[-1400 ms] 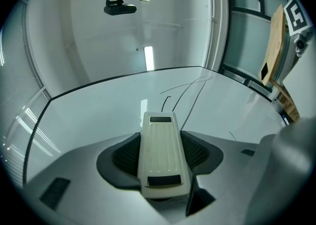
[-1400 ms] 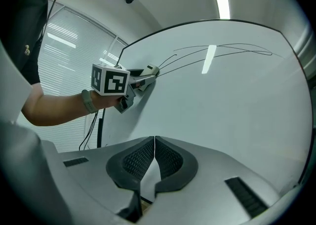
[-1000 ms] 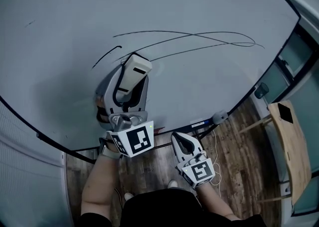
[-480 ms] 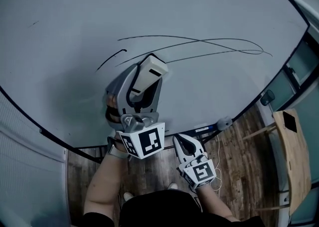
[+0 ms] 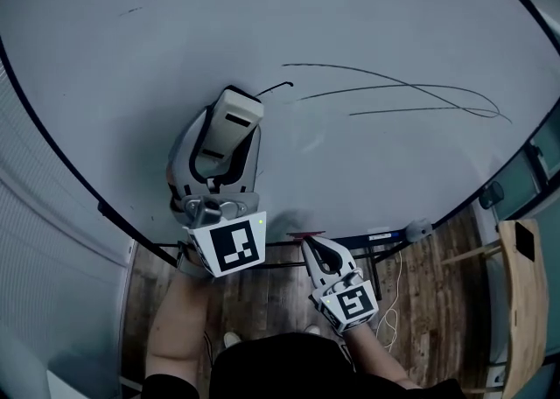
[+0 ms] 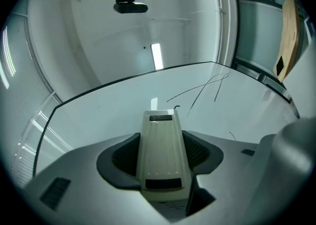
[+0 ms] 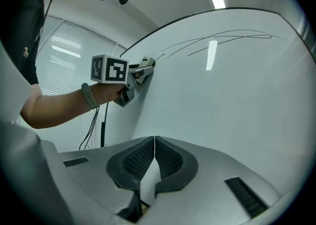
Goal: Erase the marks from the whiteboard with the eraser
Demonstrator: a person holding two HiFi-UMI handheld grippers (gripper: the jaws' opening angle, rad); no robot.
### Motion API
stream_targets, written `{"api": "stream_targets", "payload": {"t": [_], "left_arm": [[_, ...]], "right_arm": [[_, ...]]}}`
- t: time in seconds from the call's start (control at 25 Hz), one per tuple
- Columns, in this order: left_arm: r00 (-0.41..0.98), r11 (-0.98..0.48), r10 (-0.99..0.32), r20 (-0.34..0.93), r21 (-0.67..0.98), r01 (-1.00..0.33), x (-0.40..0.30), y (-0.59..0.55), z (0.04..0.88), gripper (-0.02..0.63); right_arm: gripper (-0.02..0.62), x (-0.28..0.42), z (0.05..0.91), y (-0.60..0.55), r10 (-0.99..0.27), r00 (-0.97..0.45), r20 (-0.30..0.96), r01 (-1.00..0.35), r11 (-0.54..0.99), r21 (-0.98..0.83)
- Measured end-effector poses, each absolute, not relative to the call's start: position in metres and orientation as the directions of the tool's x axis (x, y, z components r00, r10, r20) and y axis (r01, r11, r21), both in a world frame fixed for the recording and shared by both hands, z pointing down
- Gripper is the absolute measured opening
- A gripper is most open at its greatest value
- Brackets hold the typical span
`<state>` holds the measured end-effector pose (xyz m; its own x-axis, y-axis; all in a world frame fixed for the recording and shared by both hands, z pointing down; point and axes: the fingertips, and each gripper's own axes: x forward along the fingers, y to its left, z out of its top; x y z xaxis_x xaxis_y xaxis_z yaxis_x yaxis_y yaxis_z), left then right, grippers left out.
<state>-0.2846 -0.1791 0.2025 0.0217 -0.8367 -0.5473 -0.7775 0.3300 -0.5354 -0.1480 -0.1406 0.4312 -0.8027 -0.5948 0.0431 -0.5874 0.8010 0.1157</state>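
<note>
**Eraser at the left end of the pen strokes**

Farthest left, the left gripper [image 5: 229,126] reaches up onto the whiteboard [image 5: 411,3]. Its jaws are clamped on the two long sides of the cream eraser [image 5: 234,117], which points away from the person. In the right gripper view the eraser's far end appears to meet the board surface. On the eraser's ribbed back are two dark bars [image 6: 160,118]; no lettering on them can be made out. The left marker cube [image 5: 229,247] carries a black-and-white square code, not words.

Just right of the eraser's tip is a short hooked stroke [image 5: 276,87]. Further right, thin dark marks [image 5: 402,89] run in long, shallow curves that cross one another towards the board's right edge; they are loose lines, not letters.

Below the board's lower rim, the right gripper [image 5: 317,248] hangs over the wooden floor [image 5: 424,301]. Its jaws are closed together with nothing between them. Its own marker cube [image 5: 350,303] bears another square code.

At the far right stands a pale wooden panel [image 5: 525,301].
</note>
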Motion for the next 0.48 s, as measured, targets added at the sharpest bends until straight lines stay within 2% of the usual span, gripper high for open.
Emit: {"api": "stream_targets", "payload": {"t": [0.32,0.48], "left_arm": [[0.053,0.302,-0.855,-0.516,-0.578,-0.758,-0.279,-0.183,0.19,0.262],[0.121,0.236,-0.863,-0.491,-0.603,-0.762,-0.241,-0.194,0.17,0.262]], "right_arm": [[0.032,-0.147,0.428,-0.145,-0.584,-0.811,0.019,-0.578,0.806,0.125],[0.032,-0.121,0.428,-0.158,-0.606,-0.795,0.022,-0.601,0.793,0.098]]}}
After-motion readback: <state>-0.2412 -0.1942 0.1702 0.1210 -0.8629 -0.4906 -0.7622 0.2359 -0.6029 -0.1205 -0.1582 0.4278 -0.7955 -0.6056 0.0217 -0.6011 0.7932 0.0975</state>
